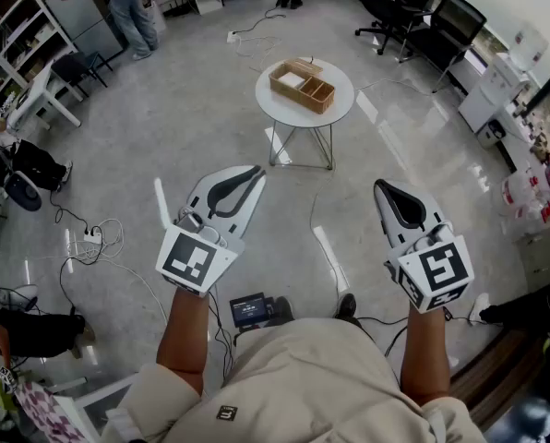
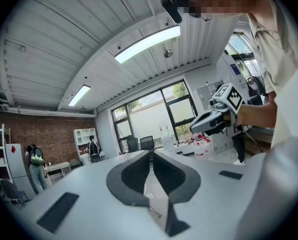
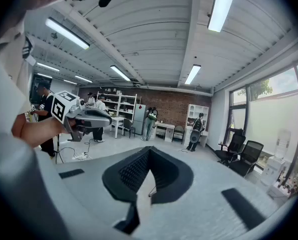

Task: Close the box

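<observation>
A tan box [image 1: 303, 85] with inner compartments stands with its flaps up on a small round white table [image 1: 341, 109], far ahead in the head view. Both grippers hover over the floor well short of the table, held up at about waist height. My left gripper [image 1: 254, 173] points toward the table, its jaws together and nothing between them [image 2: 151, 155]. My right gripper [image 1: 383, 188] is to its right, shut and empty too [image 3: 149, 149]. The box is hidden in both gripper views; each shows the other gripper to the side.
Cables and a power strip [image 1: 91, 237] lie on the floor at the left. Black office chairs [image 1: 412, 5] stand at the back right, and a person [image 1: 131, 12] stands near shelves at the back left. A small dark device [image 1: 252, 309] lies by my feet.
</observation>
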`<act>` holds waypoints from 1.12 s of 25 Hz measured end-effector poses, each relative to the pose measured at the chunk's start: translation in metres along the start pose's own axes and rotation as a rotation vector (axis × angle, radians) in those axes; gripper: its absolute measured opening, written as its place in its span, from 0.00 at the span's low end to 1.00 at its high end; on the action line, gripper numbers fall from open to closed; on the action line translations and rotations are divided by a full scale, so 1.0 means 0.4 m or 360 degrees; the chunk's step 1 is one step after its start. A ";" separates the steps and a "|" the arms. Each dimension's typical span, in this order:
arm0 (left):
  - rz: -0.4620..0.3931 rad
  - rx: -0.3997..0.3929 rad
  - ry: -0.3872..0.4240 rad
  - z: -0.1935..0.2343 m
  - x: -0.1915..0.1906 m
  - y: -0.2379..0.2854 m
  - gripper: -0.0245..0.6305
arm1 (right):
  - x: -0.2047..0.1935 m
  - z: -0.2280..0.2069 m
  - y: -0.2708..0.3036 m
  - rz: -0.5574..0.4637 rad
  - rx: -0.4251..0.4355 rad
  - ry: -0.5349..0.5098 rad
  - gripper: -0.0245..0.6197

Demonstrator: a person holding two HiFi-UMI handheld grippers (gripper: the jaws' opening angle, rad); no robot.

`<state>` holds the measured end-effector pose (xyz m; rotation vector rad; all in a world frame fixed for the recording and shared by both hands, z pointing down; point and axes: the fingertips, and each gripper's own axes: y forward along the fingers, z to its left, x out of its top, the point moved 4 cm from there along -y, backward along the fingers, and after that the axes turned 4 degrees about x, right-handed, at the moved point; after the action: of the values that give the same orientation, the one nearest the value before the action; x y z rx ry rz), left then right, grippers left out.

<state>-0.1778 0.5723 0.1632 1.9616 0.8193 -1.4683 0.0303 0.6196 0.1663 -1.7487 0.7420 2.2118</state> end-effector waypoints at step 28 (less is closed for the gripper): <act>-0.0020 -0.0102 -0.0035 0.227 -0.110 0.024 0.07 | 0.045 0.003 0.251 -0.0020 -0.0080 0.0127 0.03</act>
<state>-0.2374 0.4931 0.1835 1.8929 0.8601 -1.4504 -0.0228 0.5329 0.1742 -1.8702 0.6959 2.1817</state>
